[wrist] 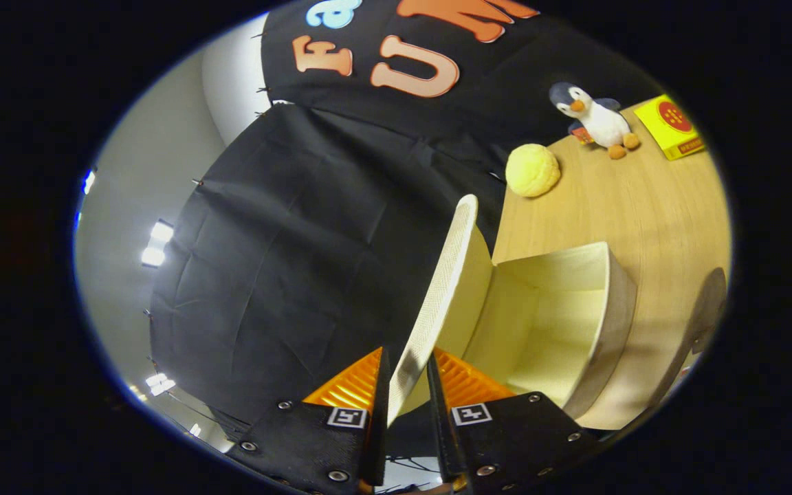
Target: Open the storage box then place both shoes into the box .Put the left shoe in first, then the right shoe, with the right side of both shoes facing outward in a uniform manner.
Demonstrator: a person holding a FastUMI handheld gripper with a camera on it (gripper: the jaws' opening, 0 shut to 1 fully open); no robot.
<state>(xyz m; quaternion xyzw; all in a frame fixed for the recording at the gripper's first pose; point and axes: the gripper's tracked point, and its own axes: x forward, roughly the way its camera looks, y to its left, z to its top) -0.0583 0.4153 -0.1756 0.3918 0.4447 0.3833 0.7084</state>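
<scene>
Fingers first: my gripper (406, 385) is closed on the free edge of the storage box lid (441, 289), one finger on each face, the thin woven panel pinched between them and running up and away ahead of me. Lid stands swung well up off the box, hinged along its far side. It looks light and fairly stiff, fabric over board I would guess, so the edge grip suits it; squeezing harder seems needless.

Right of the lid, storage box (575, 323) sits open on the wooden table (643, 206), pale inside, nothing in it. Walls look thin; likely to slide if pushed.

Beyond the box: yellow ball (532, 170), plush penguin (595, 120), yellow carton (671, 126). Shoes not placed yet.
</scene>
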